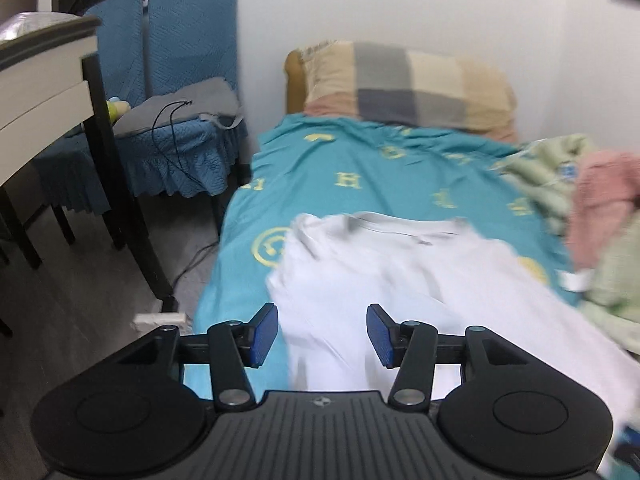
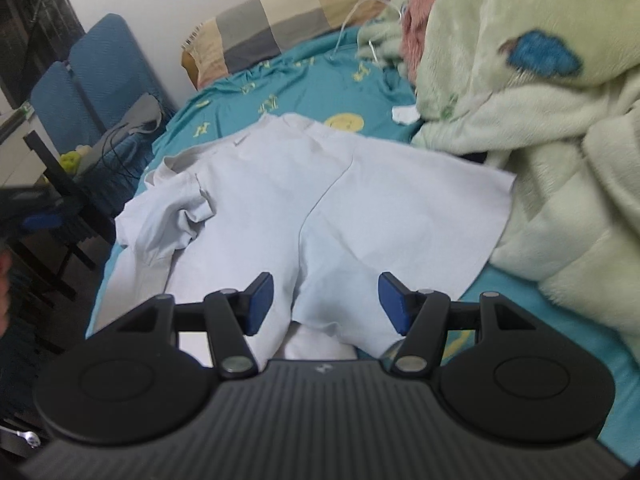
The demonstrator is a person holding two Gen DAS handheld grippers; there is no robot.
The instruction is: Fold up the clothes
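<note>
**White shirt spread on the bed, both grippers empty above it**

A white T-shirt (image 2: 320,200) lies flat on the teal bedsheet (image 1: 360,168), its collar toward the plaid pillow (image 1: 408,84) at the head of the bed. One sleeve is bunched and folded inward on the side nearest the blue chairs (image 1: 180,60); the far side runs out in a flat, straight edge that ends just beside a heap of pale green fleece blanket (image 2: 540,120). A pink fuzzy cloth (image 1: 600,200) sits in that same heap.

The left gripper (image 1: 322,334) hangs over the shirt's near edge by the bed's side, fingers spread wide — nothing between the blue pads (image 1: 264,334). The right gripper (image 2: 326,304) hangs over the shirt's lower part, where a crease runs up the middle of the fabric; its fingers are likewise spread apart and hold nothing.

Beside the bed stand the two chairs, a grey cloth and a black cord draped on one seat, and a dark-legged table (image 1: 60,80) in front of them. The left wrist view is motion-blurred.
</note>
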